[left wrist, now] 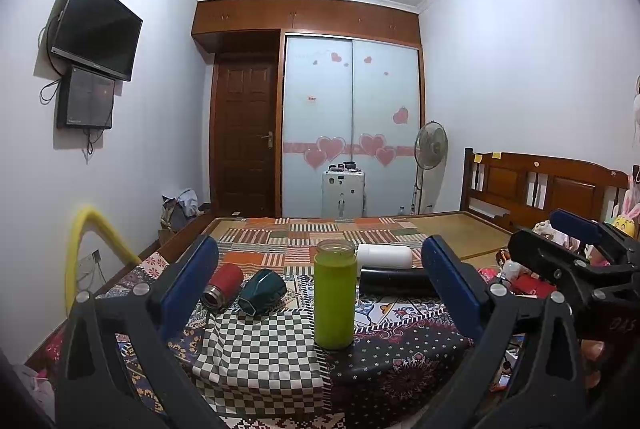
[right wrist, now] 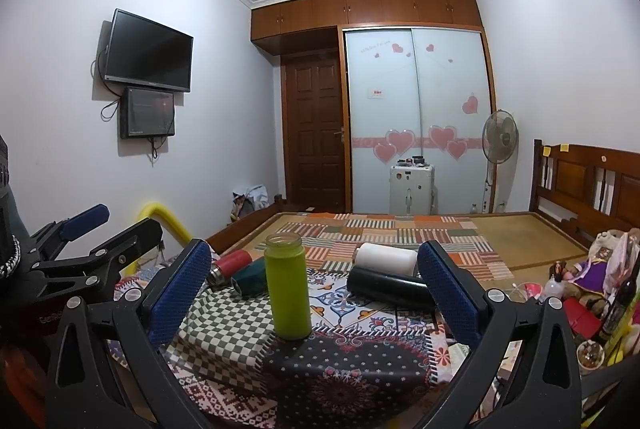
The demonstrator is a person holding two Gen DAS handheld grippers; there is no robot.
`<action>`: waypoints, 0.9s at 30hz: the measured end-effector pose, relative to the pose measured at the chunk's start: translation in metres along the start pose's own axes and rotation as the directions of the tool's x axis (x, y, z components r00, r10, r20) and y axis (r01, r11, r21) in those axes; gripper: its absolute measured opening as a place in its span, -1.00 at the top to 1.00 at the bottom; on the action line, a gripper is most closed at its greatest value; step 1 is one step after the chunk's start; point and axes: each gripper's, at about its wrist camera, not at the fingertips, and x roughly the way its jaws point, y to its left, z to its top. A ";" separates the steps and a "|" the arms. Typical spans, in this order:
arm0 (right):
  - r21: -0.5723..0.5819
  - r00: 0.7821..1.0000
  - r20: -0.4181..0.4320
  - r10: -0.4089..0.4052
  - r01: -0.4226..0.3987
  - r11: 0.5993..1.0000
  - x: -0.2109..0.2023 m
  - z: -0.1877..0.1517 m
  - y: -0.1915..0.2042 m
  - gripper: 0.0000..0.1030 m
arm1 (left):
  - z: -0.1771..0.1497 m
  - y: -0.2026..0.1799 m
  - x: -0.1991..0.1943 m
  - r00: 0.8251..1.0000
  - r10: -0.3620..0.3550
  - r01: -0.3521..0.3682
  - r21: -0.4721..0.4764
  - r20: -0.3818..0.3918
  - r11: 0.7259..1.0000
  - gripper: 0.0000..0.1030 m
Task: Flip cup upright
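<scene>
Bed (left wrist: 460,229) under patchwork cloth (left wrist: 280,361); green cup (left wrist: 334,293) upright; four cups lying

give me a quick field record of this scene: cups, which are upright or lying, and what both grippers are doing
surface: patterned cloth on a table
upright: green cup, mouth open at the top
lying down: red cup, dark green cup, white cup, black cup
layout: red and dark green cups left of the green cup; white and black cups right of it, white behind black
left gripper: open, holding nothing, green cup between its fingers in view
right gripper: open, holding nothing
left to do: four cups not yet upright
</scene>
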 end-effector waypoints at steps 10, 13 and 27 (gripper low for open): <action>0.006 1.000 0.002 -0.005 0.005 1.000 -0.001 0.002 -0.002 -1.00 | -0.003 -0.002 -0.001 1.000 -0.010 0.010 0.017 0.007 1.000 -1.00; 0.006 1.000 0.003 -0.010 0.010 1.000 0.000 0.002 -0.002 -1.00 | -0.002 -0.003 -0.001 1.000 -0.012 0.012 0.014 0.007 1.000 -1.00; 0.009 1.000 0.003 -0.010 0.010 1.000 0.000 0.002 -0.003 -1.00 | 0.000 -0.001 0.003 1.000 -0.002 0.002 0.007 -0.005 1.000 -1.00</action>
